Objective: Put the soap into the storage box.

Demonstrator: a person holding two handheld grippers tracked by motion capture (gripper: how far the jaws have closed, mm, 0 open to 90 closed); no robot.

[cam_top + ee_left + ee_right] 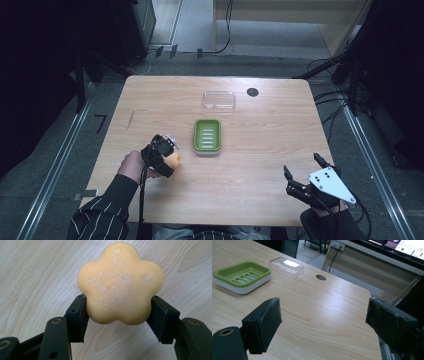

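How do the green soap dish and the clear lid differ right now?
The green soap dish is opaque with a slotted floor and a white base; the clear lid is see-through and plain. The soap dish lies nearer the person, the lid farther back by the table's round hole. Both are rounded rectangles, empty and untouched.

My left gripper (172,150): black body, black cable trailing at 6 o'clock | left sleeve (102,215): dark with thin white stripes | my right gripper (302,172): black, grey three-cornered plate with dark dots on top | jaw arms: brass-ringed screw holes, flat matte black pads (265,320)
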